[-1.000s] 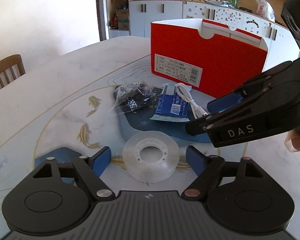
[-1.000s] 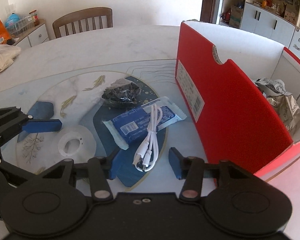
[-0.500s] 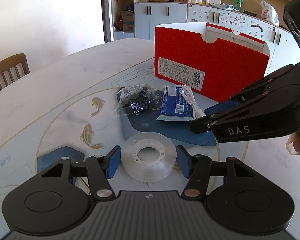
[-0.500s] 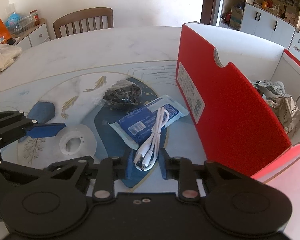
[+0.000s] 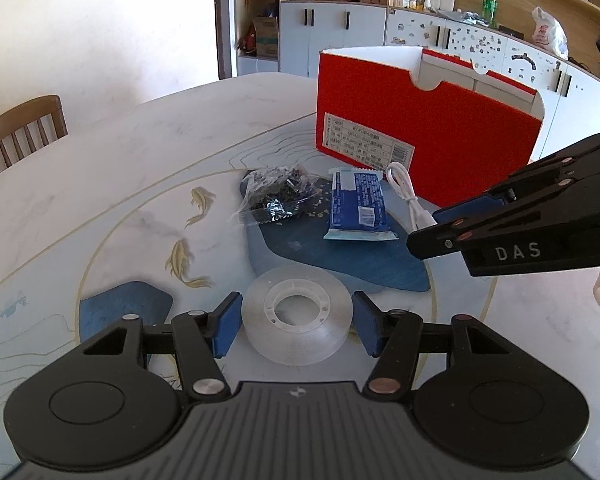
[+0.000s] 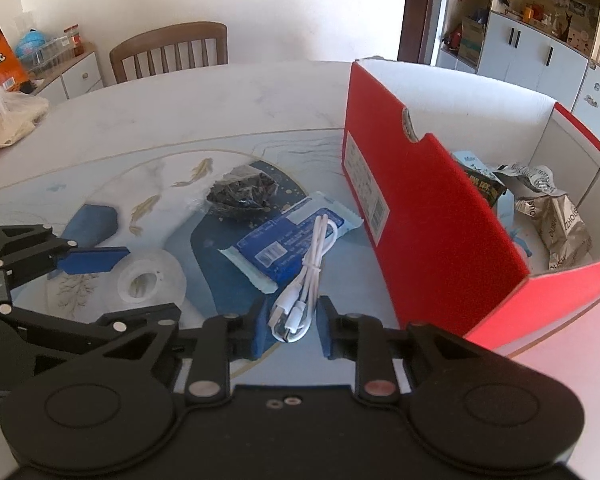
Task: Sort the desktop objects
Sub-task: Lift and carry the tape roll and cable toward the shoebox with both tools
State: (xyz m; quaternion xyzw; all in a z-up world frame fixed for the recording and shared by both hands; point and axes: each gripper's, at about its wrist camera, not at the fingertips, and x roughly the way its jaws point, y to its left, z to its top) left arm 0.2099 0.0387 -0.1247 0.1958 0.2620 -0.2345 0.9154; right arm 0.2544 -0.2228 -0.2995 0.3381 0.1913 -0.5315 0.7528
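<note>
Two grippers work low over the desk. The left gripper has its fingers set either side of the clear tape roll, narrowly apart from it, not yet clamped. The right gripper has its fingers close about the plug end of the white cable, which lies across the blue packet beside the red box; contact cannot be confirmed.

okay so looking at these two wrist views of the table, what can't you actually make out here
- Red box contents: hidden by its front wall in the left wrist view; only partly seen in the right wrist view.
- Box label text: too small to read.
- Blue packet print: too small, partly covered by the white cable.
- Clear bag contents: dark bits, too small to identify.
- Tape roll near edge: hidden behind the left gripper body.
</note>
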